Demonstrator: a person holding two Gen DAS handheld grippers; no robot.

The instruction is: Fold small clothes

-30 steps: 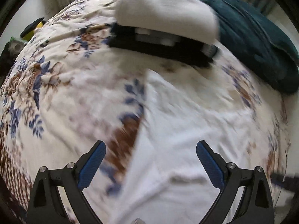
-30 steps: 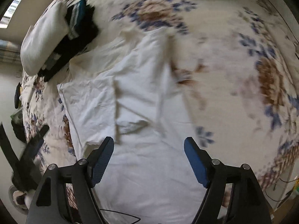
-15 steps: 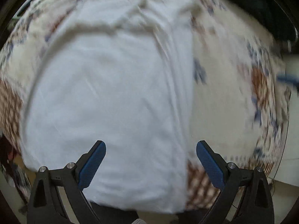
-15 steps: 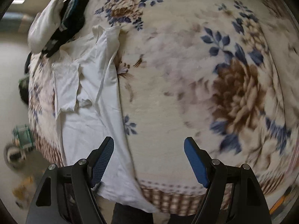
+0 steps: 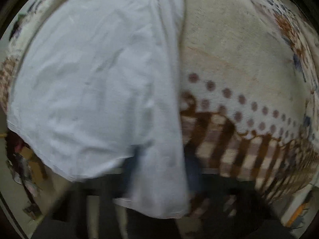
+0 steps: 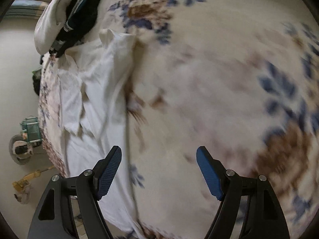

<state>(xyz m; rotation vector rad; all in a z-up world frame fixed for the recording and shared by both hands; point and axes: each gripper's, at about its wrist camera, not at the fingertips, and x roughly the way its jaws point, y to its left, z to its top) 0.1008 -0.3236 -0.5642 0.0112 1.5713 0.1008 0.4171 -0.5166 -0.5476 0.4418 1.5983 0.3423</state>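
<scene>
A white garment [image 6: 95, 103] lies spread lengthwise on the floral blanket [image 6: 209, 79], its lower end hanging over the bed's edge. It fills the left half of the left wrist view [image 5: 99, 83]. My left gripper [image 5: 159, 171] is at the garment's hem corner; its fingers are blurred and partly hidden by the cloth, so their state is unclear. My right gripper [image 6: 159, 173] is open and empty, hovering over the blanket just right of the garment's right edge.
A white folded item [image 6: 51, 18] and a dark folded garment [image 6: 81, 14] lie stacked at the far end of the bed. The checked blanket border [image 5: 249, 155] drapes over the bed's edge. Clutter [image 6: 26, 139] lies on the floor at left.
The left gripper has swung from the far end of the garment down to its hem at the bed's edge, and cloth now covers its fingers. The right gripper has shifted right of the garment, still open.
</scene>
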